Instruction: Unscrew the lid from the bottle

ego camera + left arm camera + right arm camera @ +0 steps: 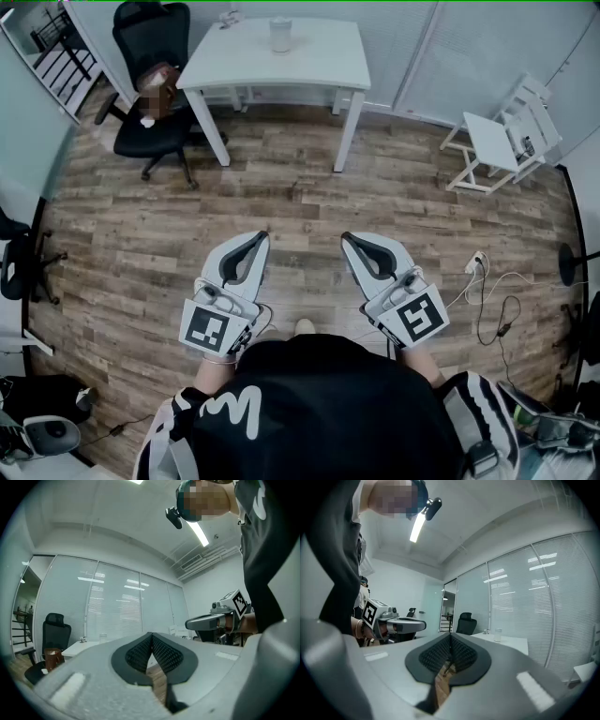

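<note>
While standing well back from the white table (319, 56), holding the left gripper (262, 236) and the right gripper (347, 237) level and side by side, both pressed together on nothing, probably for want of anything within reach. Leaving the bottle (280, 35), a pale upright cylinder, standing untouched near the table's far edge. Showing dark ribbed pads (161, 653) meeting inside smooth grey wedge-shaped jaws.
</note>
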Tool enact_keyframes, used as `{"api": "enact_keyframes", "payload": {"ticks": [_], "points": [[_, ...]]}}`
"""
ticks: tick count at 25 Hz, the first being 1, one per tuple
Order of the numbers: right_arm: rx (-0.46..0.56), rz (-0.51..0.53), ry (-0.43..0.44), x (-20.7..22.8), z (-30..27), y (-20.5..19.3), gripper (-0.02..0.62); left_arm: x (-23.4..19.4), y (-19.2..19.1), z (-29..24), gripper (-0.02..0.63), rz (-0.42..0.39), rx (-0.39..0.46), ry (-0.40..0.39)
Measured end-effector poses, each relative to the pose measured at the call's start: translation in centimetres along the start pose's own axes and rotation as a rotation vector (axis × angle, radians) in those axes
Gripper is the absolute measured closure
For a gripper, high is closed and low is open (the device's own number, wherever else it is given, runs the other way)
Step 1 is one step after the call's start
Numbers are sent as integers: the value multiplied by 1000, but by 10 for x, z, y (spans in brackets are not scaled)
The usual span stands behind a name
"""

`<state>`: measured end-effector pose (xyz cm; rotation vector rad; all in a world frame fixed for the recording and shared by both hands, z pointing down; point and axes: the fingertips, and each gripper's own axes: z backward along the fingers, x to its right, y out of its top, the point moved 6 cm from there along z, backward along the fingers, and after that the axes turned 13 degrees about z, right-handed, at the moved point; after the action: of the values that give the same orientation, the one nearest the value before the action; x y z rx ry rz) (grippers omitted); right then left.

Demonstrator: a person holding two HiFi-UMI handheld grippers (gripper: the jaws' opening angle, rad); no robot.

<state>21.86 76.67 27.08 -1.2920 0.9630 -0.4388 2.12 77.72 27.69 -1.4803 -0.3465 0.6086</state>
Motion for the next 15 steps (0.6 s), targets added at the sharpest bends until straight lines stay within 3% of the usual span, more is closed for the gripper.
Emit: {"api": "enact_keyframes", "payload": {"ticks": [10,15], "points": [[25,-40,-4,-8,6,1,595,4,-2,17,612,25,-8,37],[64,-25,-66,-3,4,2,594,-3,-6,18,612,27,-10,48]]}}
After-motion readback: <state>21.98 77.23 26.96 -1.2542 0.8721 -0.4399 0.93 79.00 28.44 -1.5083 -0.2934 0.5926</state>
